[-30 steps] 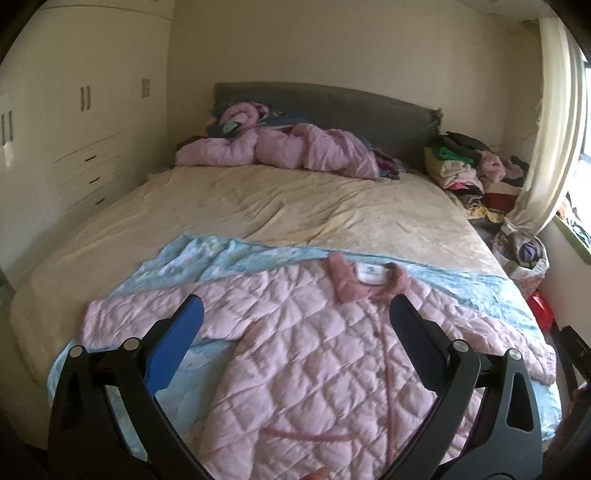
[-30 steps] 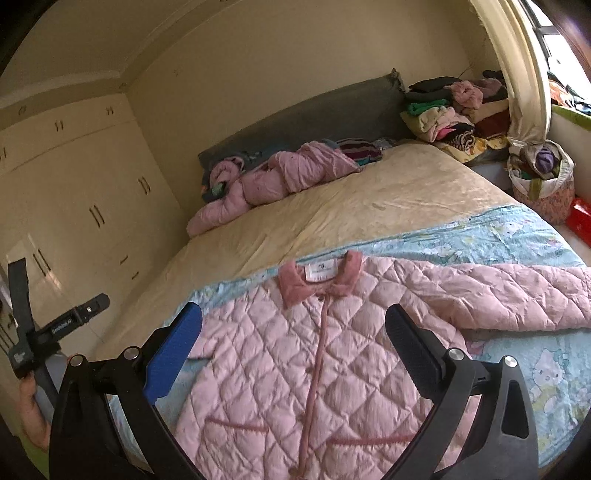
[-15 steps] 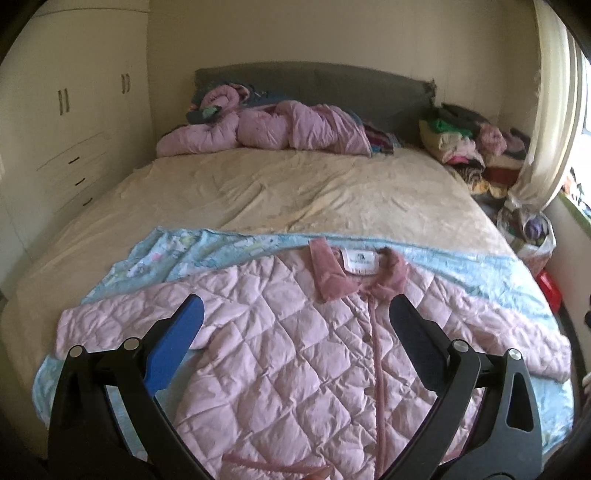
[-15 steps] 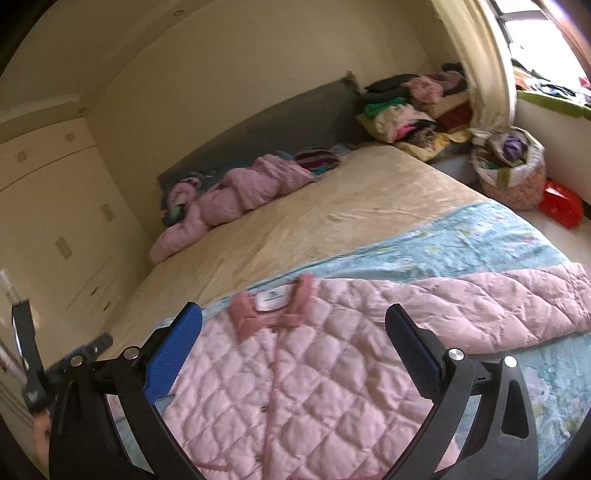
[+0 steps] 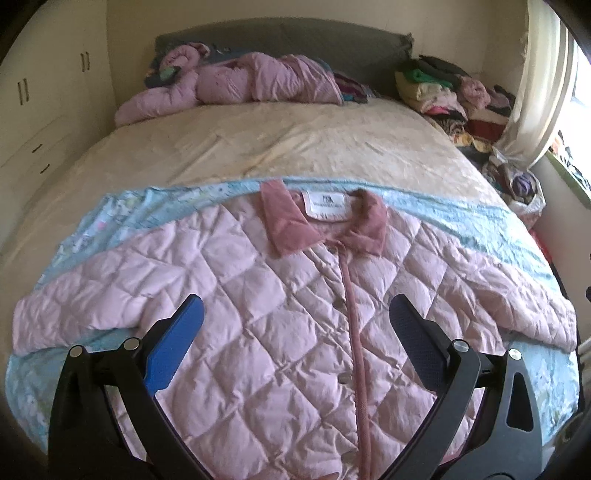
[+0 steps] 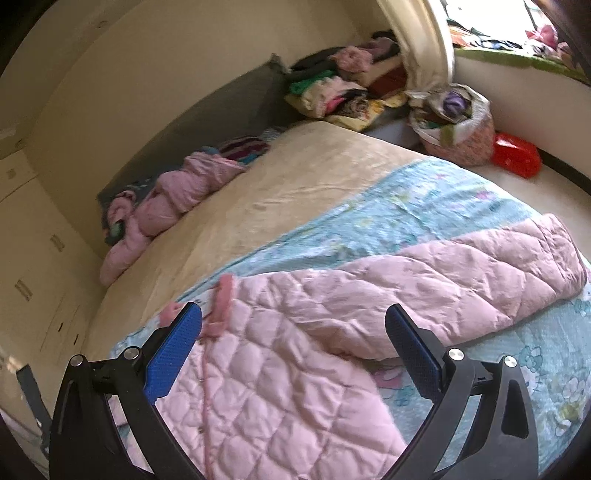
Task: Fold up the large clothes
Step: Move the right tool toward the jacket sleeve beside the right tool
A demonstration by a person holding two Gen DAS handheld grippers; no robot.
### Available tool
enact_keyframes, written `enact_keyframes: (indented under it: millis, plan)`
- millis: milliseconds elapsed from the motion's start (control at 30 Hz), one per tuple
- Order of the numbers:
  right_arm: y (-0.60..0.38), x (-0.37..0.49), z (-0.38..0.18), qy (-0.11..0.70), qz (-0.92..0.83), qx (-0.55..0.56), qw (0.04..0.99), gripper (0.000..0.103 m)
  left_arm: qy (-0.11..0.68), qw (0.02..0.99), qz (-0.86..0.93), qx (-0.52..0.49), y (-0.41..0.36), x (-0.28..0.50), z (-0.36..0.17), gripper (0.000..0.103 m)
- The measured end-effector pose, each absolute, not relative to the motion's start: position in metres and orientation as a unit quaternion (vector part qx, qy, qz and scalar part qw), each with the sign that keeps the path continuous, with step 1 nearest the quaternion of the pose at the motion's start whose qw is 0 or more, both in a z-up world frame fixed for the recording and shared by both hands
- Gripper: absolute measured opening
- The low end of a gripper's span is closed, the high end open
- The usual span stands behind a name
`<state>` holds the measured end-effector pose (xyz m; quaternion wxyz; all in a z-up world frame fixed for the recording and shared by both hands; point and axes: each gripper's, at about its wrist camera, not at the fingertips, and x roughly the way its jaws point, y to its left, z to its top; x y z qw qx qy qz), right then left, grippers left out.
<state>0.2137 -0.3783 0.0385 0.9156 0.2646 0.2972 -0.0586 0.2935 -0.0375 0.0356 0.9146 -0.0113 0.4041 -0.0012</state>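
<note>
A pink quilted jacket (image 5: 280, 306) lies spread face up on a light blue sheet (image 5: 461, 221) at the foot of the bed, with its dark pink collar (image 5: 325, 225) toward the headboard and both sleeves stretched out sideways. My left gripper (image 5: 295, 314) hovers open above the jacket's chest, holding nothing. In the right wrist view the jacket (image 6: 280, 384) fills the lower left and its sleeve (image 6: 480, 273) runs out to the right. My right gripper (image 6: 293, 319) hangs open above the shoulder where that sleeve begins, empty.
Another pink quilted garment (image 5: 236, 85) is heaped by the grey headboard (image 5: 280, 33). Piled clothes (image 5: 450, 92) sit beside the bed's far right corner, with a full bag (image 6: 458, 122) and a red item (image 6: 517, 155) on the floor. Wardrobes (image 5: 40, 96) line the left wall.
Both grippers have moved closer and lower over the jacket. The left view now centres on the collar and chest; the right view has swung toward the right sleeve. The jaws stay open.
</note>
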Motion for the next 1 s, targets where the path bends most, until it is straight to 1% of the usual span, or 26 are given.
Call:
enact_keyframes:
  millis: [467,833,1000]
  plan:
    - [-0.455,0.226,-0.027,0.311,-0.173,0.334,0.873,0.099,0.448,0.893,-0.023,-0.005,-0.054,0.312,-0.022,0.094]
    - [-0.514,0.212,-0.082,0.312,-0.266,0.414,0.813,0.099,0.458,0.888,-0.024,0.005,-0.062,0.316,-0.044,0.094]
    - [-0.543,0.198,-0.111,0.303,-0.325,0.462,0.767,0.099,0.46,0.887,-0.027,0.002,-0.062,0.318,-0.049,0.094]
